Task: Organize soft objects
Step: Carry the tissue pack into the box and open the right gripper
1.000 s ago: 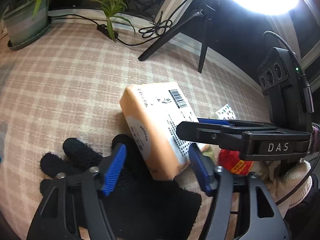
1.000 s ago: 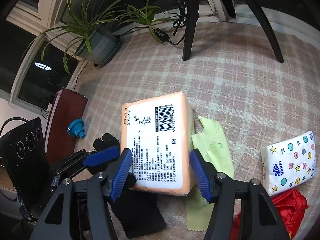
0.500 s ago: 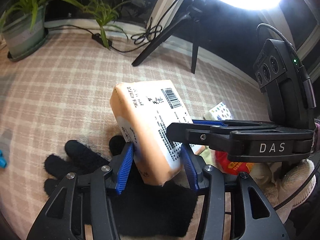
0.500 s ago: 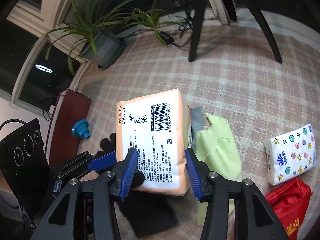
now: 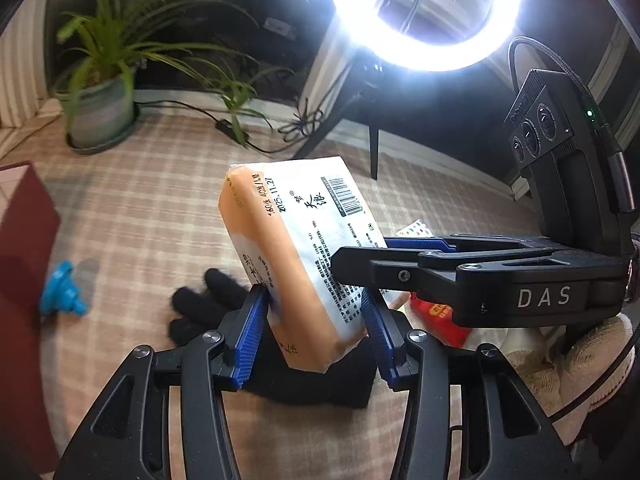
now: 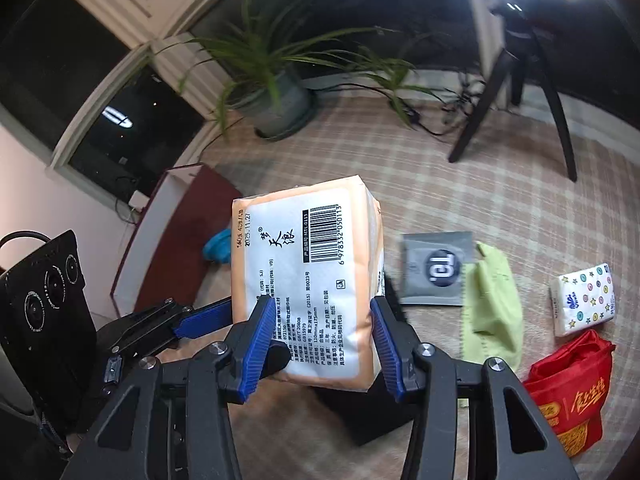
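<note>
The orange tissue pack (image 5: 296, 264), with its white label and barcode facing up, is held clear of the checked cloth (image 5: 152, 216) that covers the surface below, tilted with its far end higher. Both grippers clamp it at its near end. The left gripper (image 5: 314, 332) has its jaws closed on the pack, one blue pad on the orange side and the other against the labelled face. The right gripper (image 6: 320, 338) grips the same pack from the other side, its jaws pressed onto the two long edges; in the left wrist view it reaches in from the right, across the pack's label.

Directly under the pack lies a black glove (image 5: 208, 300), fingers spread, flat on the cloth. To the right of the pack in the right wrist view lie a grey sachet (image 6: 436, 270), a light green cloth (image 6: 494, 304) just beside it, a small white tissue packet (image 6: 584, 304) with coloured dots, and a red bag (image 6: 568, 396) near that packet. To the left stands a dark red box (image 6: 184, 240) with a blue plastic piece (image 5: 60, 292) near it. Farther back stand a potted plant (image 5: 100, 112), a tripod leg (image 6: 480, 120) and a lit ring light (image 5: 424, 12). A hand in a pale knitted glove (image 5: 576, 356) holds the right gripper's handle.
</note>
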`<state>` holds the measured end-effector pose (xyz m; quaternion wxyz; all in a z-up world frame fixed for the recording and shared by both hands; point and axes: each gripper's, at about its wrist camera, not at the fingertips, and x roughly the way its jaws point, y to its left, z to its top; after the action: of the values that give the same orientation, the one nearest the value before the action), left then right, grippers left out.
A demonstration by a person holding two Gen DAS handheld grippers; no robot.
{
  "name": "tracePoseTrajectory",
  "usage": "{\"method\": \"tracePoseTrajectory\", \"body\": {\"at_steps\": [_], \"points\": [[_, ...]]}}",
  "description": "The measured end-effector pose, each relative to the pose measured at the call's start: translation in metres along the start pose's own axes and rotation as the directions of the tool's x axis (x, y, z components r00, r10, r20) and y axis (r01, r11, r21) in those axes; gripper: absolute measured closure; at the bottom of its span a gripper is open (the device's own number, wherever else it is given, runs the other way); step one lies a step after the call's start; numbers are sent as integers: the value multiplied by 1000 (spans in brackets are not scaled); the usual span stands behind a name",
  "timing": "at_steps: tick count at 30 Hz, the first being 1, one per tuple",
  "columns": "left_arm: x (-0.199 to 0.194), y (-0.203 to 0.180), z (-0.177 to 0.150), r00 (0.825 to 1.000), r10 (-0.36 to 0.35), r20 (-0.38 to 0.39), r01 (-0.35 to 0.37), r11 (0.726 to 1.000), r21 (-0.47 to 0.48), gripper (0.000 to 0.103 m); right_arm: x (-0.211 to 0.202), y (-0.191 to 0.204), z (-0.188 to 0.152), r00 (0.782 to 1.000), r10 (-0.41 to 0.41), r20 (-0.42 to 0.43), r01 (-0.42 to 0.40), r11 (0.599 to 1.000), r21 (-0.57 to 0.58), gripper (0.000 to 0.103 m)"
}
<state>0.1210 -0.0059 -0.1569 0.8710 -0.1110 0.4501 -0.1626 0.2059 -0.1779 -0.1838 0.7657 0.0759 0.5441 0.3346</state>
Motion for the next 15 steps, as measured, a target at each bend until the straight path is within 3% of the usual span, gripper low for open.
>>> {"method": "tracePoseTrajectory", "body": {"at_steps": [15], "points": [[-105, 65, -22, 989, 79, 124, -72, 996, -59, 56, 17, 130, -6, 997, 78, 20, -74, 987, -140, 58]]}}
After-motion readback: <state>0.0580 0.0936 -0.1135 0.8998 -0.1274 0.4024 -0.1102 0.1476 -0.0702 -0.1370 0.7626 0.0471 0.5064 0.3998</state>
